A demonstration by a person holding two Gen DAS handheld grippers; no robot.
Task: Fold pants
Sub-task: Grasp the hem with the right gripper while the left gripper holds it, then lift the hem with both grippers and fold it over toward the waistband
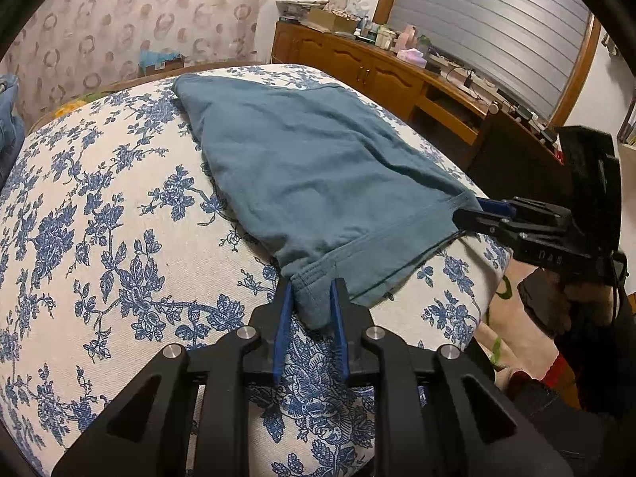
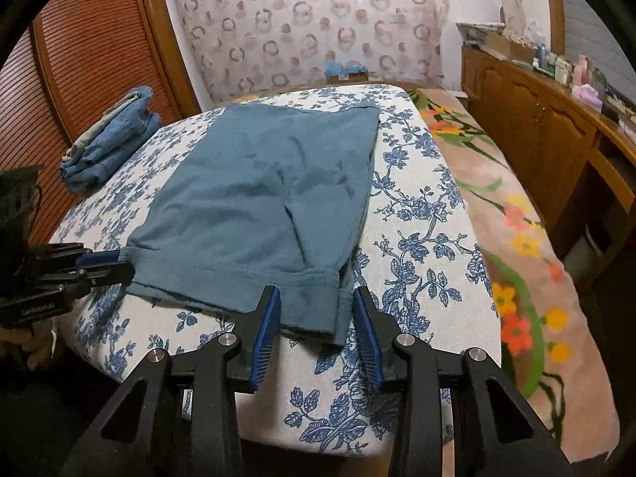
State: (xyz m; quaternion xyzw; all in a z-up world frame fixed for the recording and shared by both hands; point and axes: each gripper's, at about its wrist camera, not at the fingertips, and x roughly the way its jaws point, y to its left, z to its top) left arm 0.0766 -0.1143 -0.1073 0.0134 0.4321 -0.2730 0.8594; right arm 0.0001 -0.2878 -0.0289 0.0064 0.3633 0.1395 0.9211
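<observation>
The left gripper was clenched on the near left hem corner of the teal pants. The right gripper stood released, its blue pads either side of the near right hem corner without pressing it. The pants lay flat on the floral bed. Beyond, folded jeans rested at the bed's far left edge.

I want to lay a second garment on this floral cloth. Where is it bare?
Bare floral cloth lies between the teal pants and the flowered blanket, and left of the pants in the left wrist view. The folded jeans crowd the far corner.
</observation>
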